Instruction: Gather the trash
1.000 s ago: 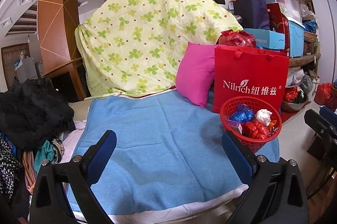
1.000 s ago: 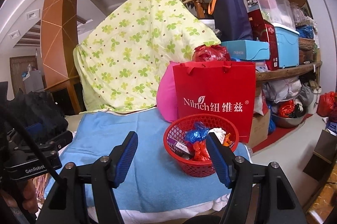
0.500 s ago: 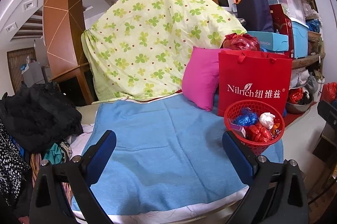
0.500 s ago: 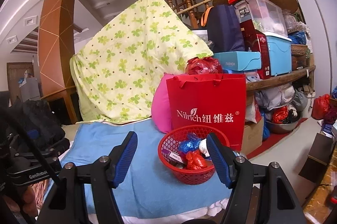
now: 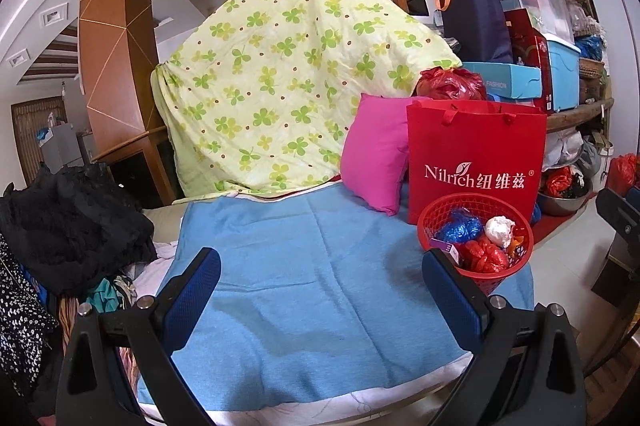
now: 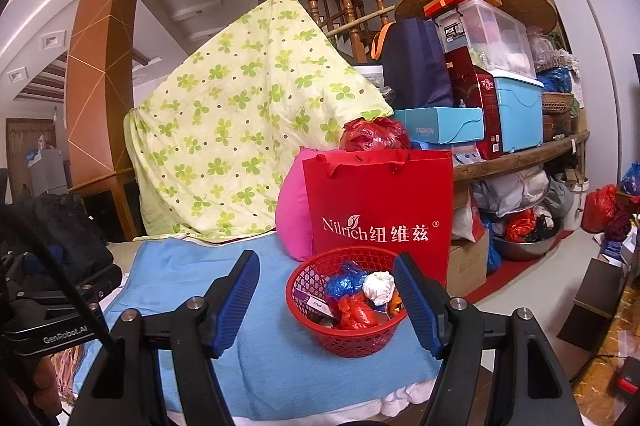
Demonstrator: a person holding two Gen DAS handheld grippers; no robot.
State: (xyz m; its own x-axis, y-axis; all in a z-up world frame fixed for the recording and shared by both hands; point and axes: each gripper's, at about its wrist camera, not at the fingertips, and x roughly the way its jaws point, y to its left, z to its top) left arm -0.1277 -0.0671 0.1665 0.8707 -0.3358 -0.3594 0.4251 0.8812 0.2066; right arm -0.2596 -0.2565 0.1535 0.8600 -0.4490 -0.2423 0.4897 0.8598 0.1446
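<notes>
While both claws hang empty, left gripper (image 5: pixel 320 290) gaping over the bare blue blanket (image 5: pixel 304 290), right gripper (image 6: pixel 326 296) parted near the red basket (image 6: pixel 352 340) of trash, collecting looks done; next probably just lifting it.

both the left gripper (image 5: pixel 320 278) and right gripper (image 6: pixel 326 284) hover level, fingers spread wide, holding nothing.
</notes>
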